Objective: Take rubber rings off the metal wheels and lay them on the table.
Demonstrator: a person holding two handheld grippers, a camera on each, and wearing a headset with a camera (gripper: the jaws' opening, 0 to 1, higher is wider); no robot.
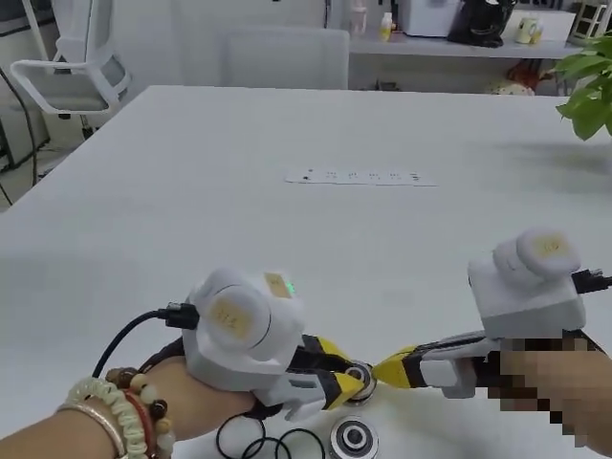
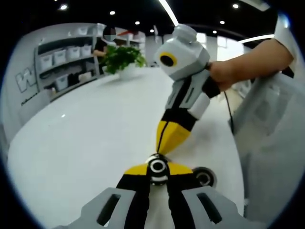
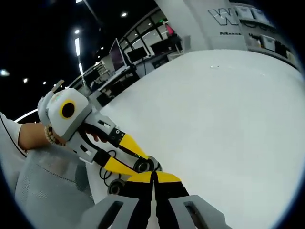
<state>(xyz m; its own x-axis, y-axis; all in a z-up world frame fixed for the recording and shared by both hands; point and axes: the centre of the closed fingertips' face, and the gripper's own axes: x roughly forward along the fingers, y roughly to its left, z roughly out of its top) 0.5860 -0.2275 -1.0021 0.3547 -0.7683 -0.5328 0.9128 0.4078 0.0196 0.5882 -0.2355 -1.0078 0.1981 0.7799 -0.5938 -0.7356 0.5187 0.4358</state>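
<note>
My left gripper [image 1: 356,381] is shut on a small metal wheel [image 1: 360,375], held just above the white table [image 1: 287,229]; in the left gripper view the wheel [image 2: 158,167] sits between my yellow jaw tips. My right gripper [image 1: 384,370] comes in from the right, jaws shut, and its tip [image 2: 164,149] touches that wheel's rim. I cannot tell whether rubber is pinched in it. A second wheel [image 1: 354,439] lies on the table near the front edge. To its left lie black rubber rings [image 1: 256,442], overlapping.
A flat white strip [image 1: 360,177] lies mid-table. A green plant [image 1: 591,91] stands at the far right, and a white chair [image 1: 72,67] at the far left corner. Shelves with boxes line the wall [image 2: 62,62]. A black cable [image 1: 124,339] trails from the left gripper.
</note>
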